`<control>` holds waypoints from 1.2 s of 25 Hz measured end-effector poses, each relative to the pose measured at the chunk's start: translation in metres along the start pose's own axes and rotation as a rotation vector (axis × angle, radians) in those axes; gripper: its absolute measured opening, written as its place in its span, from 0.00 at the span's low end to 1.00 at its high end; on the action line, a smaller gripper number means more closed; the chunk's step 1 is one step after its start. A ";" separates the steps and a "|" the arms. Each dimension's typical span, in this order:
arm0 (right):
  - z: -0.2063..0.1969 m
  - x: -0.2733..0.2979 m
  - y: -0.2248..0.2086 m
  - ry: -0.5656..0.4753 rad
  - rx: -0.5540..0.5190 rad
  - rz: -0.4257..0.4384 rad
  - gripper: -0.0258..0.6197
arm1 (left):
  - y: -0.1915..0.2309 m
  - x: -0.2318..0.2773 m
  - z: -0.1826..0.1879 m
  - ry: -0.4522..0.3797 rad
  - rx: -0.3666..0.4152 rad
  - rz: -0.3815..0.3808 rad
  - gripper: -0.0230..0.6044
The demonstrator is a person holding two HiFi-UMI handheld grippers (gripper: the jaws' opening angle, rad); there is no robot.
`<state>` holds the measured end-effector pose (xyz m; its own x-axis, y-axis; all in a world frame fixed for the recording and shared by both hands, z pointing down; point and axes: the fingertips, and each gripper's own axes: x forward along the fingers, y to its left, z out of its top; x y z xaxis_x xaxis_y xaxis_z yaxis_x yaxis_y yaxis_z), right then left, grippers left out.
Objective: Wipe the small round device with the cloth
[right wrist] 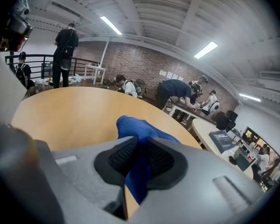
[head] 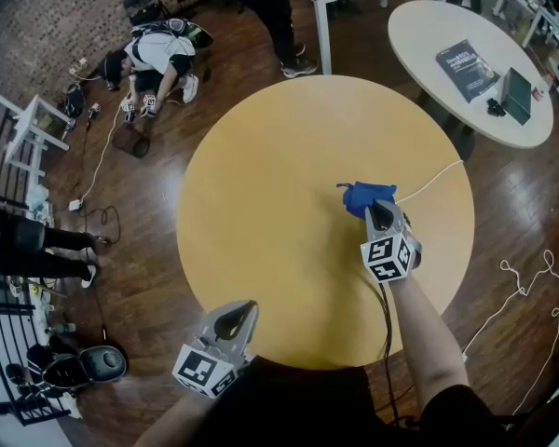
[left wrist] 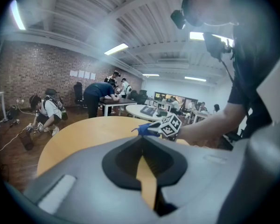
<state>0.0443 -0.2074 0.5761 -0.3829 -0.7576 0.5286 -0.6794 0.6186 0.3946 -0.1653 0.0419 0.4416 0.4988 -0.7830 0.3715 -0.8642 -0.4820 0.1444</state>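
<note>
Left gripper (head: pixel 233 319): parked at the near rim of the round table (head: pixel 261 203), jaws closed together, nothing between them.

Right gripper (head: pixel 380 214): over the table's right half, jaws clamped on the bunched blue cloth (head: pixel 361 196).

White cable (head: pixel 433 177): runs in towards the cloth.

Small round device: not visible in any view, possibly under the cloth.

Step, as judged: cloth in hand, wiping stage.

Next: locate the device and press the cloth onto it.

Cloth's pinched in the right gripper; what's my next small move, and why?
Probably lower the right gripper slightly toward where the white cable ends: its fingers clamp the blue cloth, and no round device shows, so it likely sits beneath.
</note>
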 end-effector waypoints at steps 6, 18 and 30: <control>-0.011 0.006 0.022 0.030 -0.010 0.069 0.13 | 0.000 0.002 -0.001 0.005 0.000 -0.001 0.04; -0.023 0.003 0.040 0.046 0.093 0.098 0.13 | 0.007 -0.003 -0.005 0.019 -0.008 0.012 0.04; -0.008 -0.011 -0.024 0.020 0.084 -0.055 0.13 | -0.001 0.002 0.000 -0.001 -0.006 -0.006 0.04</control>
<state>0.0701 -0.2123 0.5663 -0.3316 -0.7853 0.5228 -0.7497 0.5557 0.3593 -0.1638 0.0405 0.4422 0.5039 -0.7805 0.3701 -0.8617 -0.4842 0.1519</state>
